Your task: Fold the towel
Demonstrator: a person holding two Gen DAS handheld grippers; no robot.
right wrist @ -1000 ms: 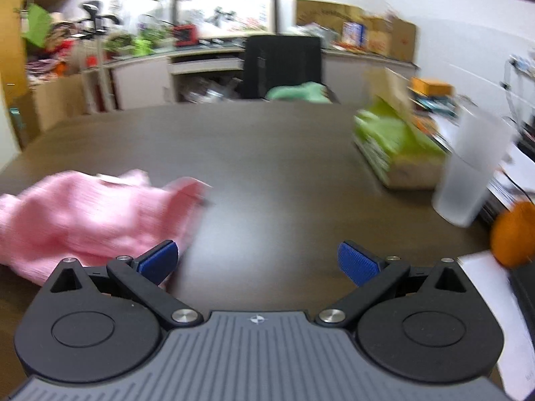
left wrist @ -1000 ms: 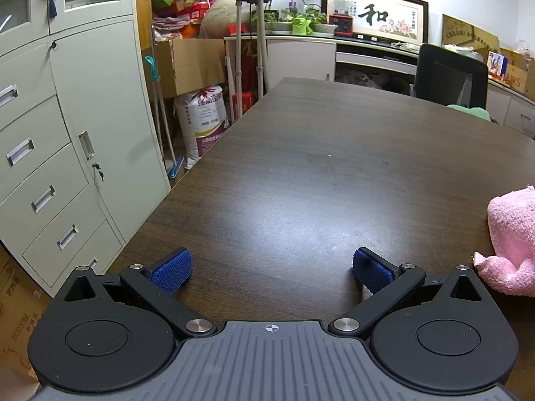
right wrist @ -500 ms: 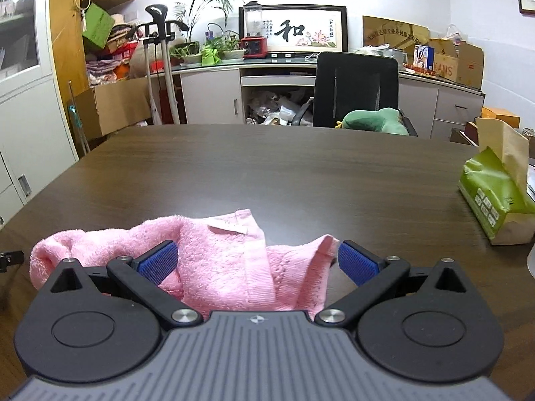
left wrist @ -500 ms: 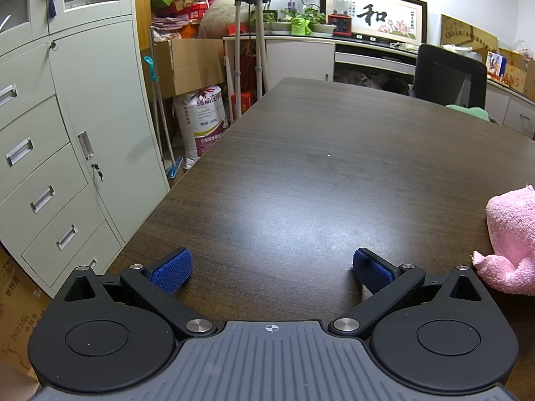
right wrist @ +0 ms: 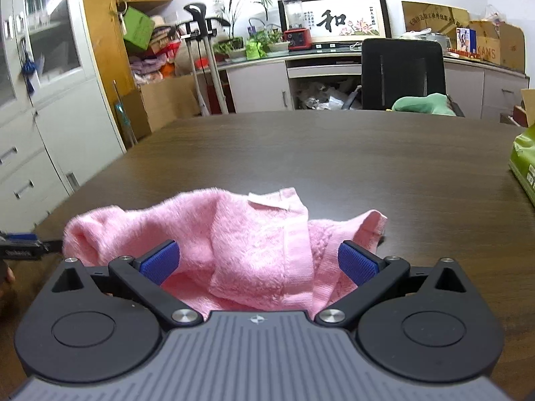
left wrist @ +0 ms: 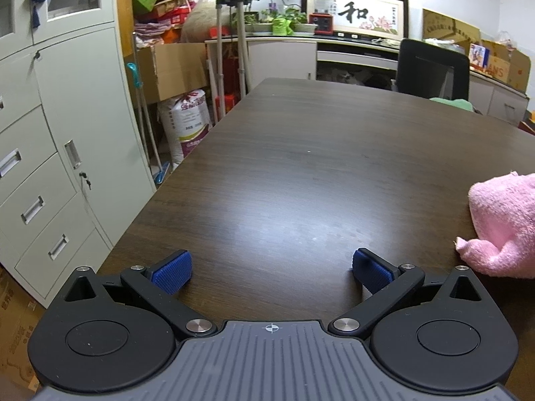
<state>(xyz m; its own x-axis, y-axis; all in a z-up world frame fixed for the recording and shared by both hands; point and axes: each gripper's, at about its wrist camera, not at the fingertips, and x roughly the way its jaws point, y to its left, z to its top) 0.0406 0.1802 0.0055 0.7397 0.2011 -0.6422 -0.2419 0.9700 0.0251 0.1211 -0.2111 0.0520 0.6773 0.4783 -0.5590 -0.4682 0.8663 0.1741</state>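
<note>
Cluttered office/storeroom: long dark conference table (left wrist: 301,173), grey filing cabinets (left wrist: 67,140), black office chair (right wrist: 403,73), framed calligraphy (right wrist: 347,20), stacked cardboard boxes (left wrist: 174,67) along the walls.

Framed calligraphy (right wrist: 344,18) reads "和"; cardboard box (right wrist: 495,48) shows "KANS".

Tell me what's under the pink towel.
The pink towel lies crumpled on the dark wooden table. Anything beneath its folds is covered and cannot be seen.
</note>
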